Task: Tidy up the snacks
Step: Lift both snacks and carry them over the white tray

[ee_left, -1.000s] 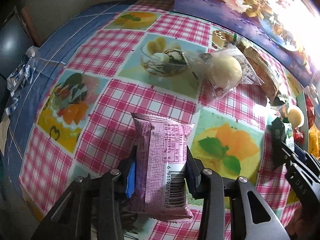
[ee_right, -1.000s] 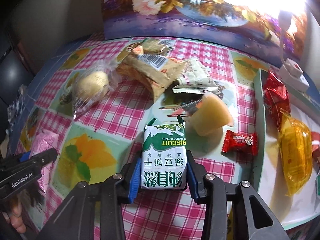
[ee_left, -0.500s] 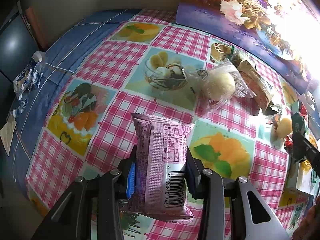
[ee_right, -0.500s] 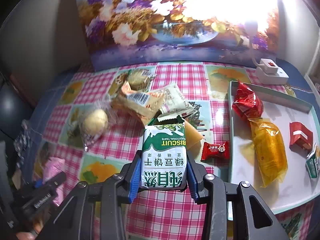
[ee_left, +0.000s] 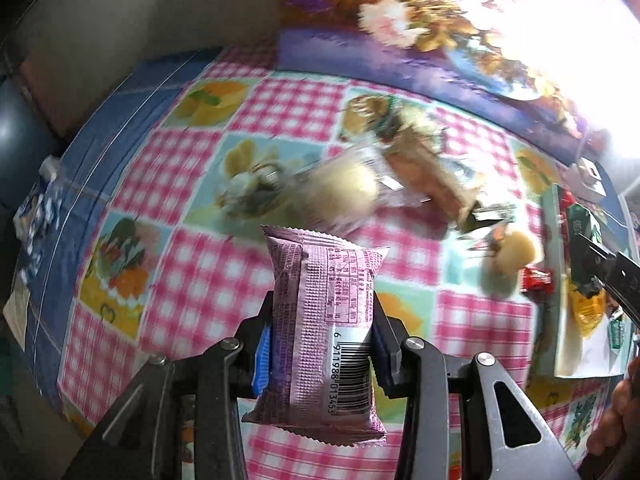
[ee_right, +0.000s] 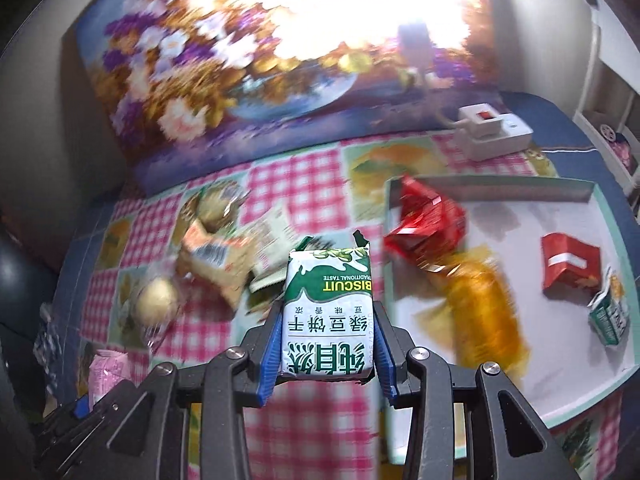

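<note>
The left gripper is clenched on a pink snack packet, its barcode end toward the camera, held above the checked cloth of the desk. Left of the tray, loose on the desk, lie a round pale bun in clear wrap, an orange-and-tan wrapper and, in the left wrist view, a small red candy just beside the tray's edge. The right gripper has its blue-padded fingers grasping a green-and-white biscuit packet, held just left of the tray. Inside the tray lie a red crinkled bag, a yellow wrapped snack, a red box and a small green-and-white packet. Behind the tray sits a white power strip.
</note>
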`<act>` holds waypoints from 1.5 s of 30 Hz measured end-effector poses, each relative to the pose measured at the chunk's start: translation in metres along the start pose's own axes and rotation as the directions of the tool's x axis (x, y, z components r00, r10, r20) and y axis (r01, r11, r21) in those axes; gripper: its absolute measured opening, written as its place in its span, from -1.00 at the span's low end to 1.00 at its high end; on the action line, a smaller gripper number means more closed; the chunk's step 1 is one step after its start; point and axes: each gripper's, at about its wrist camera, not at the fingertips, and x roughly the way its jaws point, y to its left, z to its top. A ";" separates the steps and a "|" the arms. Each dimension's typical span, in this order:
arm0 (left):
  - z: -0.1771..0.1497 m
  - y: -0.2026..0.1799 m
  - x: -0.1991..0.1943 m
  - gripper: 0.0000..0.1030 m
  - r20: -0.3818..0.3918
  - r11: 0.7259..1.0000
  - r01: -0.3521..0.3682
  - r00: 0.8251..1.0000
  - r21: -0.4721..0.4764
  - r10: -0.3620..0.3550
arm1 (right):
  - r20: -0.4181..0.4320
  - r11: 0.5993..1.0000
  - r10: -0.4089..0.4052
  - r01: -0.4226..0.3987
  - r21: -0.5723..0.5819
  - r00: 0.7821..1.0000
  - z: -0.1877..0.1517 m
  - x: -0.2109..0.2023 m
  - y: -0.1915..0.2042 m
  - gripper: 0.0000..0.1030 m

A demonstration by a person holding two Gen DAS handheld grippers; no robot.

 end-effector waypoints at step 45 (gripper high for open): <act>0.023 -0.307 0.015 -0.18 0.088 0.903 0.254 0.950 0.348 -0.301 | 0.073 0.869 -0.166 0.111 0.481 0.983 0.034 -0.017 -0.230 -0.16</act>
